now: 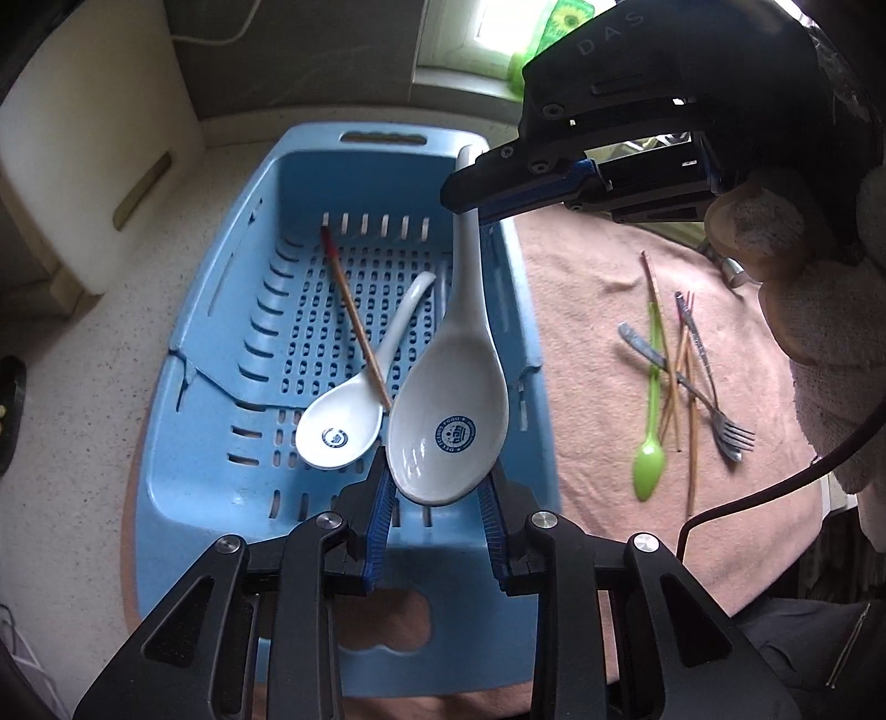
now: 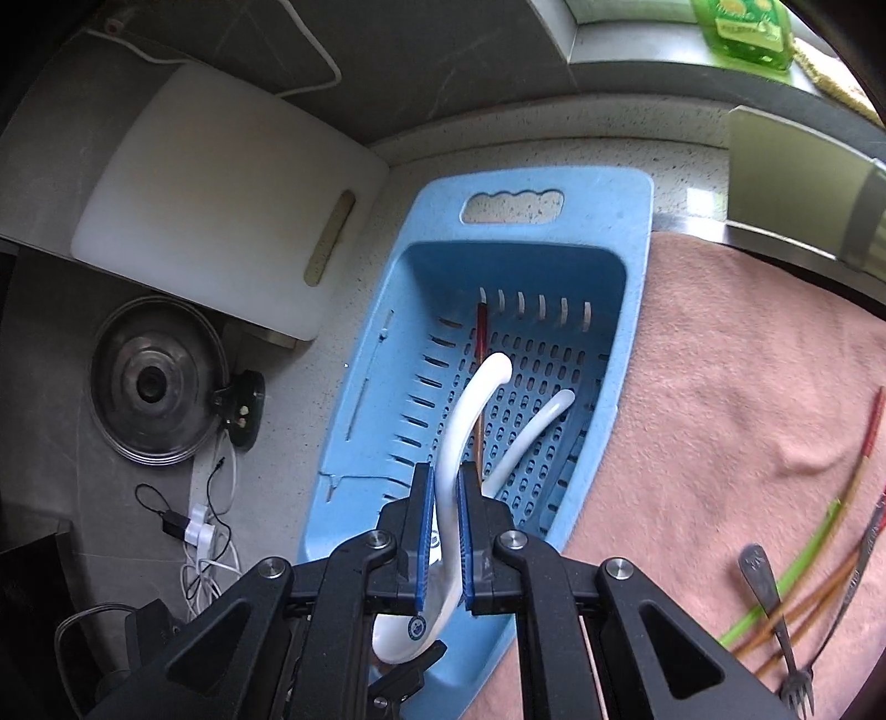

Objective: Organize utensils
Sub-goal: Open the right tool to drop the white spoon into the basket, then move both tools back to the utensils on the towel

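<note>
Two tongs (image 1: 437,487) (image 2: 443,520) grip one white spoon (image 1: 448,421) (above the basket (image 1: 221,432)) — handle and bowl.

Place: a home kitchen is showing here.
Evidence: speckled countertop (image 2: 354,310) is carrying a blue draining basket (image 2: 637,232), white cutting board (image 2: 221,199), pot lid (image 2: 155,382); dish soap bottle (image 2: 742,27) is sitting on the windowsill.

In the right wrist view the picture's right edge cuts off the chopsticks (image 2: 805,603) and fork (image 2: 775,615) on the pink towel (image 2: 720,387); the green spoon's (image 2: 786,576) handle is blurred.
</note>
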